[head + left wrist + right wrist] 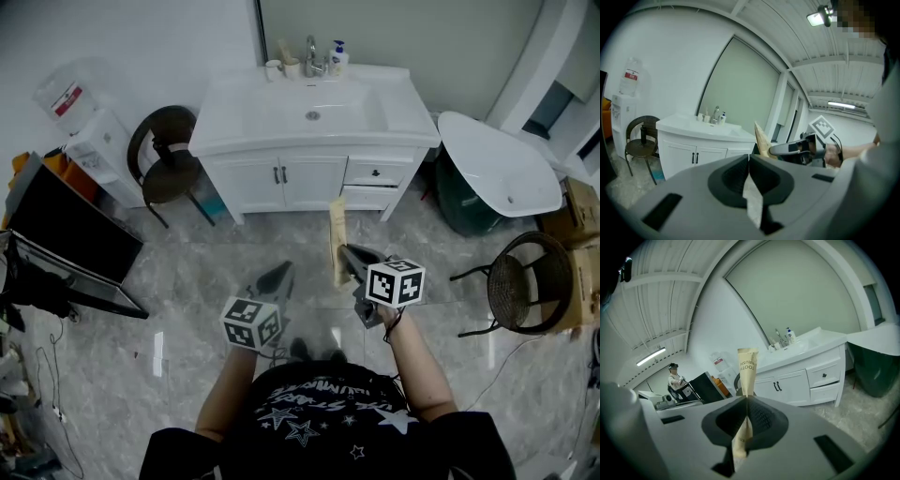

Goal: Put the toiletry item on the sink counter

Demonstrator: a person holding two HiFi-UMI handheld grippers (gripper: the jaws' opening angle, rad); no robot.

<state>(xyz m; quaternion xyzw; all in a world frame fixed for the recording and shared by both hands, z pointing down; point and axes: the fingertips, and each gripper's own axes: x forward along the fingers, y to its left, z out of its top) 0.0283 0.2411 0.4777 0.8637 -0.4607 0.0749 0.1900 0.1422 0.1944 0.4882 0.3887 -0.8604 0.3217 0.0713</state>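
My right gripper (pixel 345 251) is shut on a tan toothbrush packet (pixel 337 239), which stands upright out of the jaws. In the right gripper view the packet (pixel 747 364) rises above the gripper (pixel 746 399), printed side showing. The white sink counter (pixel 403 108) stands ahead across the floor, some way from both grippers. My left gripper (pixel 279 277) is lower left of the right one, shut, with nothing seen in it. The left gripper view shows its jaws (pixel 749 158) pressed together, the packet (pixel 761 138) and right gripper (pixel 774 149) to the right, the counter (pixel 684 126) beyond.
A faucet (pixel 311 54), soap bottle (pixel 337 58) and cups (pixel 281 67) sit at the counter's back. A dark chair (pixel 169 159) and water dispenser (pixel 84 122) stand left of it; a white tub (pixel 497 159), wicker chair (pixel 525 281) and boxes (pixel 581 216) stand right. A black screen (pixel 66 234) leans far left.
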